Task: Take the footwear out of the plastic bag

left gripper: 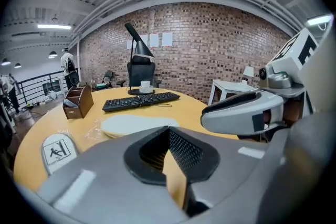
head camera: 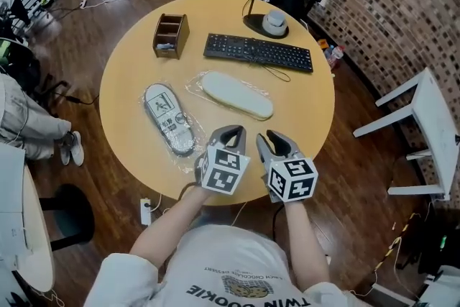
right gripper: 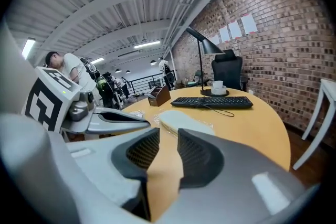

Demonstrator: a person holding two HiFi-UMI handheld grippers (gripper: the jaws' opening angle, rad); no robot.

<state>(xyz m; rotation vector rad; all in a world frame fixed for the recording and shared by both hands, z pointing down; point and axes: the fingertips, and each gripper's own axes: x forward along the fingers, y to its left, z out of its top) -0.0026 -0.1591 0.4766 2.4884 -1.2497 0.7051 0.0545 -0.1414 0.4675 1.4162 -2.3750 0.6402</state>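
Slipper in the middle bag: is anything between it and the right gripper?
Nothing visible. Only bare table lies between the right gripper and the slipper; the second bag lies off to the left.

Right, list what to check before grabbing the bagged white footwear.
1. White footwear inside its plastic bag: ok.
2. Right tool open, nothing between its jaws: ok.
3. Left tool open: not ok, its tips meet.
4. Both tools short of the bag, not touching it: ok.
5. Keyboard apart from the bag: ok.
6. Bag's open end located: cannot tell.
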